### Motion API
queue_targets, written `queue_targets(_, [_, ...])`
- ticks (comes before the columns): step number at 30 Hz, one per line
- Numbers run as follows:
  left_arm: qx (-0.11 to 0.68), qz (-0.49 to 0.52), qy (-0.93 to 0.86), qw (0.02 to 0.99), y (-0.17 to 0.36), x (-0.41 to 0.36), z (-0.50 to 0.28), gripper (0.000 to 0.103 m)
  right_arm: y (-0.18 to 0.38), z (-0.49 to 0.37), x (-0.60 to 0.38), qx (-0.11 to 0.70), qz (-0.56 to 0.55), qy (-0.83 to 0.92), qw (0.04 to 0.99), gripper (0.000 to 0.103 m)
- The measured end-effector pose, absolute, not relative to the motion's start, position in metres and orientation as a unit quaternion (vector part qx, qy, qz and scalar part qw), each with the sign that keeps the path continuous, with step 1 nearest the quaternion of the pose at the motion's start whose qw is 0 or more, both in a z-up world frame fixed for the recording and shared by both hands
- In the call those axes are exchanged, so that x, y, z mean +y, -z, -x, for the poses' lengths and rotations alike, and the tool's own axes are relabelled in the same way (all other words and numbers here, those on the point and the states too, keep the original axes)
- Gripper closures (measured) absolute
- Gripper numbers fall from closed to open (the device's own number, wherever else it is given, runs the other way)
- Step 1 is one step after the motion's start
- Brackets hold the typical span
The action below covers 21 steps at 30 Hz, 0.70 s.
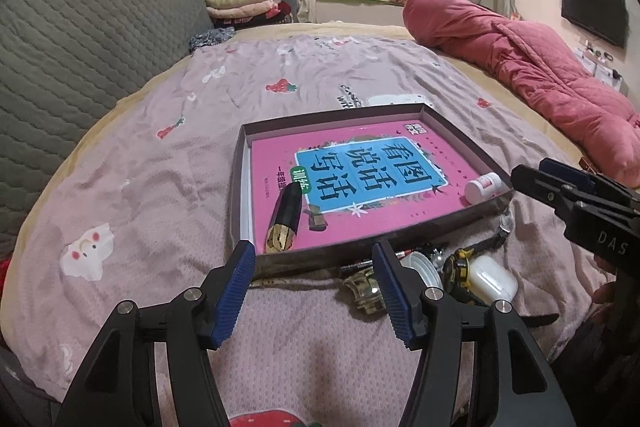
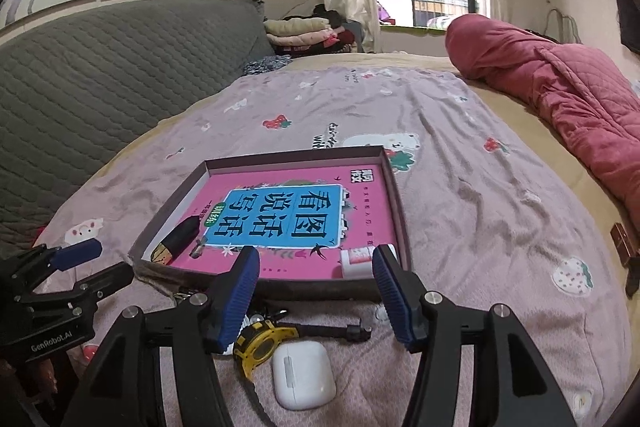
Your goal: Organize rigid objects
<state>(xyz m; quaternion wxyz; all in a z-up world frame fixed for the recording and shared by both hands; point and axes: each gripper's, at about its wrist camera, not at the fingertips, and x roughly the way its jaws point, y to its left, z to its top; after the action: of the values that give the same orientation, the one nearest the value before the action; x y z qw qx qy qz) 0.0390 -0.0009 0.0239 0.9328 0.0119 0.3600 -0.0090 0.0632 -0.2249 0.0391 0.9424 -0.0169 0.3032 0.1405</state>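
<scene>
A shallow dark box lies on the bed and holds a pink book, a black-and-gold lipstick and a small white bottle. In front of the box lies a pile with a yellow tape measure, a white earbud case, a gold cap and a black tool. My left gripper hangs open above the box's near edge. My right gripper hangs open over the pile. Both hold nothing.
The bed carries a mauve printed sheet. A red quilt is bunched along the right side, and a grey padded headboard runs along the left. A small brown box lies near the right edge. Folded clothes are stacked at the far end.
</scene>
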Motion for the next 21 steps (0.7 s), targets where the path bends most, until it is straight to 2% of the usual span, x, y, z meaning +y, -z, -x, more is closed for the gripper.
queue_targets(21, [0.373, -0.012, 0.008, 0.928, -0.038, 0.0, -0.018, 0.039, -0.041, -0.018, -0.221, 0.302, 0.059, -0.119, 0.944, 0.045])
